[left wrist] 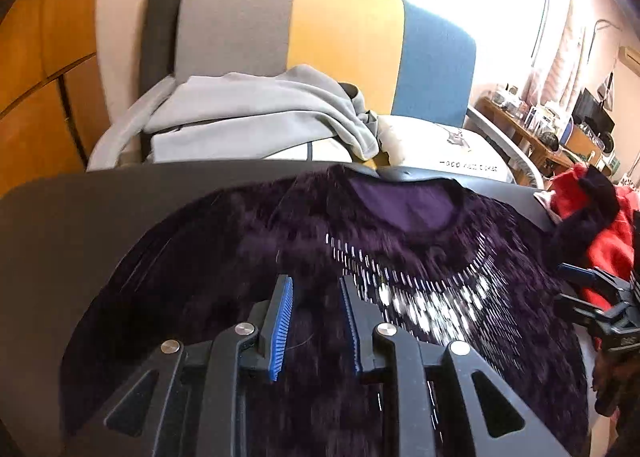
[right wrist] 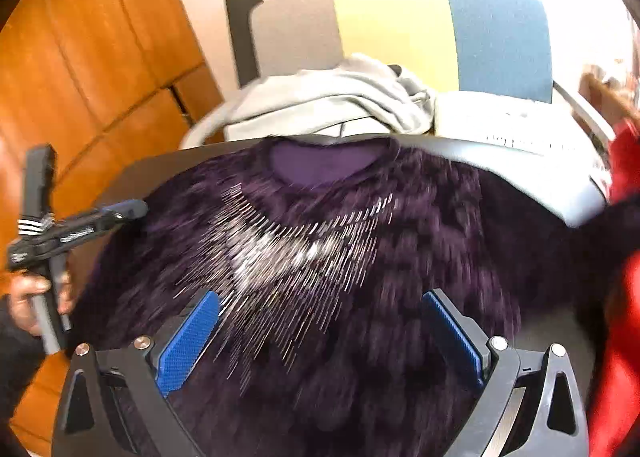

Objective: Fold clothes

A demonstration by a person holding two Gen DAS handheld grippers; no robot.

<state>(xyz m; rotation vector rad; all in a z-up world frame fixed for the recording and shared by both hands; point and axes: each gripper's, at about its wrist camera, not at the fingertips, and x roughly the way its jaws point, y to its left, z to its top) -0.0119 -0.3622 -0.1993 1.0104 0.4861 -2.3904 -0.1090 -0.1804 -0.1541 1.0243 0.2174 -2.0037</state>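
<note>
Purple and fuzzy, the sweater [left wrist: 280, 249] lies spread front-up on a dark grey table [left wrist: 60, 225], its round neckline toward the far edge and a band of silver beads [left wrist: 432, 297] curving below the collar. One sleeve reaches toward the table's right end, where a red garment [left wrist: 600, 225] is heaped. Both views are smeared by motion blur, worst across the beads.

Above the sweater's chest, the left gripper [left wrist: 316, 321] points down at the fabric. Its blue pads [left wrist: 282, 329] stand a narrow gap apart and nothing is pinched between them; the cloth seen through the gap lies below. In the right wrist view this same tool appears at the table's left edge, and the hand [right wrist: 28, 297] grips its handle.

Over the sweater's lower middle, the right gripper [right wrist: 320, 333] has its jaws spread wide, empty, with the beaded front showing between its blue pads [right wrist: 188, 341]. Whether either tool's tips touch the knit I cannot tell.

Behind the table stands a chair [left wrist: 348, 29] with a back in grey, yellow and blue panels. A pale grey garment [left wrist: 256, 109] is piled on its seat beside a white cushion [left wrist: 440, 145]. Orange-brown wooden cabinet doors [right wrist: 100, 57] fill the left side, and a cluttered shelf [left wrist: 560, 129] sits far right beneath a bright curtained window.
</note>
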